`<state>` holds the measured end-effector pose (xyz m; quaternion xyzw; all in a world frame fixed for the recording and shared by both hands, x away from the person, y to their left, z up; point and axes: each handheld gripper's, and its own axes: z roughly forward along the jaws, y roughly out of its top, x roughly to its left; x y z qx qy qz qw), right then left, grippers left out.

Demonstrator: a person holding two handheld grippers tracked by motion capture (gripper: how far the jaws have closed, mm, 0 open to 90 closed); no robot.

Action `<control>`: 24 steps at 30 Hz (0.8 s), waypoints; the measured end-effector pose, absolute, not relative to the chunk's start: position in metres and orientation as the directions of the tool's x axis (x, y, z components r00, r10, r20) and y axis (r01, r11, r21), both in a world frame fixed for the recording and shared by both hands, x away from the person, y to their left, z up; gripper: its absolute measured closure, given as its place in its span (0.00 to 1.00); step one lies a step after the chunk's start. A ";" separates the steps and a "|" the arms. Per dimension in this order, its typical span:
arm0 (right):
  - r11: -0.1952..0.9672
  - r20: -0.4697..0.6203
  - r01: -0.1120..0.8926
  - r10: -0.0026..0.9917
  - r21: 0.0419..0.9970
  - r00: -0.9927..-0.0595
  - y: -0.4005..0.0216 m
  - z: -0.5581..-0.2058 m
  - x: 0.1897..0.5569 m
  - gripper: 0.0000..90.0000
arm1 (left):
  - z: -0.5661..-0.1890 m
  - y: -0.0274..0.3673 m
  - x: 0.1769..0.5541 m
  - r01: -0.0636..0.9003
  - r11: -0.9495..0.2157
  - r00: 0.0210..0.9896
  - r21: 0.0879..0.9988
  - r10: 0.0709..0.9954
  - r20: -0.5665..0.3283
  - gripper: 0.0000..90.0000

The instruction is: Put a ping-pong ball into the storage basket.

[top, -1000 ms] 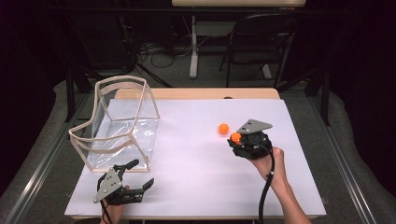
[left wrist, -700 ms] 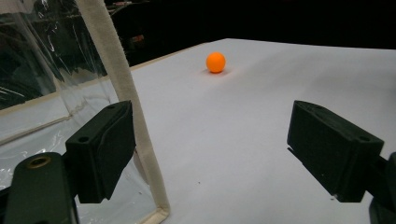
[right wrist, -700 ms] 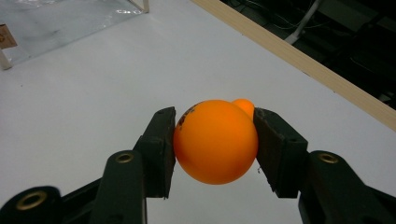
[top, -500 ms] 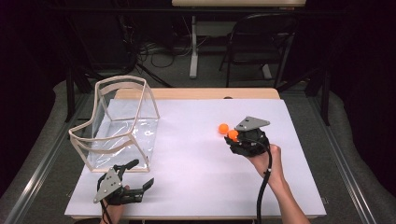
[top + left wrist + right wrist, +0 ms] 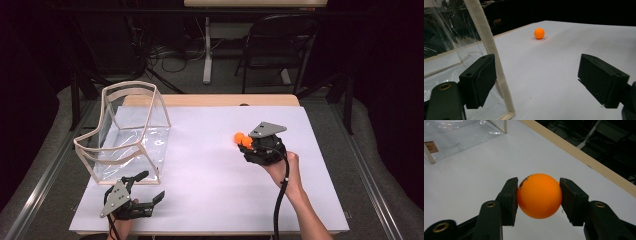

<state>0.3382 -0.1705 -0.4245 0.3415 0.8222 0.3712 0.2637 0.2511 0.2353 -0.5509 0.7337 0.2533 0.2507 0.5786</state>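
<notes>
Two orange balls are in play: one sits clamped across its middle between the pads of the right gripper (image 5: pixel 539 196), the second ball (image 5: pixel 539 33) rests on the white table (image 5: pixel 210 165) farther off. Likely light, smooth, prone to squirt out. Left gripper (image 5: pixel 536 80) stands wide, beside the clear bin (image 5: pixel 125 135)
</notes>
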 end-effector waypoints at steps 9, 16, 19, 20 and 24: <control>0.496 -0.183 0.349 0.745 0.795 -0.642 -0.162 -0.418 0.344 0.56 | -0.551 0.235 0.252 0.082 -0.205 0.748 0.975 0.660 0.075 0.18; 0.499 -0.182 0.334 0.732 0.799 -0.657 -0.153 -0.415 0.348 0.56 | -0.551 0.235 0.252 0.083 -0.203 0.749 0.976 0.658 0.073 0.18; 0.503 -0.183 0.332 0.727 0.798 -0.662 -0.149 -0.414 0.349 0.56 | -0.551 0.235 0.252 0.082 -0.205 0.749 0.975 0.659 0.075 0.18; 0.505 -0.186 0.326 0.723 0.799 -0.665 -0.149 -0.414 0.350 0.56 | -0.551 0.234 0.253 0.086 -0.203 0.749 0.975 0.659 0.071 0.18; 0.505 -0.185 0.322 0.720 0.801 -0.669 -0.146 -0.411 0.352 0.56 | -0.552 0.233 0.253 0.086 -0.206 0.754 0.975 0.653 0.071 0.18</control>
